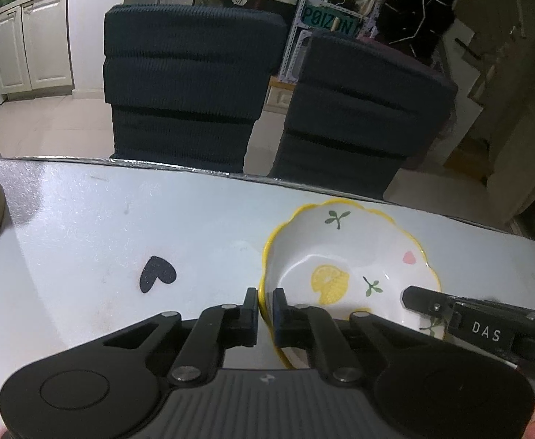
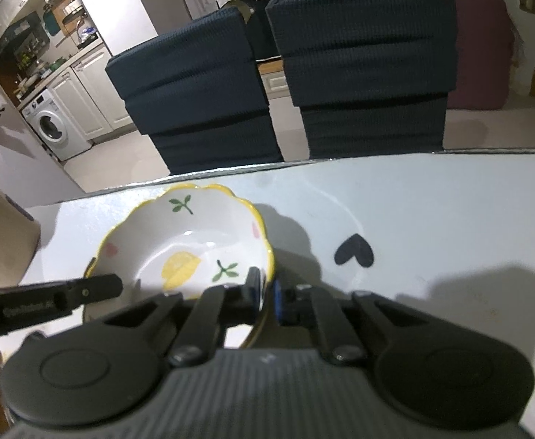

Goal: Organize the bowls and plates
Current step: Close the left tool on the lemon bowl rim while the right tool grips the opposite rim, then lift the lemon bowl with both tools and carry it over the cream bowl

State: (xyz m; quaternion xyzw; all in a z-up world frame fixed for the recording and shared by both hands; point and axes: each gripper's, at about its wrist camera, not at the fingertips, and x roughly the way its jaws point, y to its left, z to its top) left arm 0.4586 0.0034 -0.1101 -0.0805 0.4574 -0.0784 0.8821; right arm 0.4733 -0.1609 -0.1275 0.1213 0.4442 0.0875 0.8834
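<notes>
With the left tool (image 1: 265, 301) and right tool (image 2: 265, 287) each clamped on opposite rims of the yellow-edged scalloped ceramic bowl (image 1: 348, 256) resting on the white worktop (image 1: 121, 226), uneven lifting may let it slip.

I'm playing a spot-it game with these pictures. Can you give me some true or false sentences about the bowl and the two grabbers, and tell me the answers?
1. The left gripper pinches the rim of the bowl. True.
2. The right gripper is wide open, far from the bowl. False: it is shut on the bowl's rim, on the other side.
3. The bowl has a yellow wavy edge and a lemon painted inside. True.
4. The bowl is full of soup. False: it is empty.
5. A black heart mark is on the white table. True.
6. Red chairs stand behind the table. False: the two chairs are dark.
</notes>
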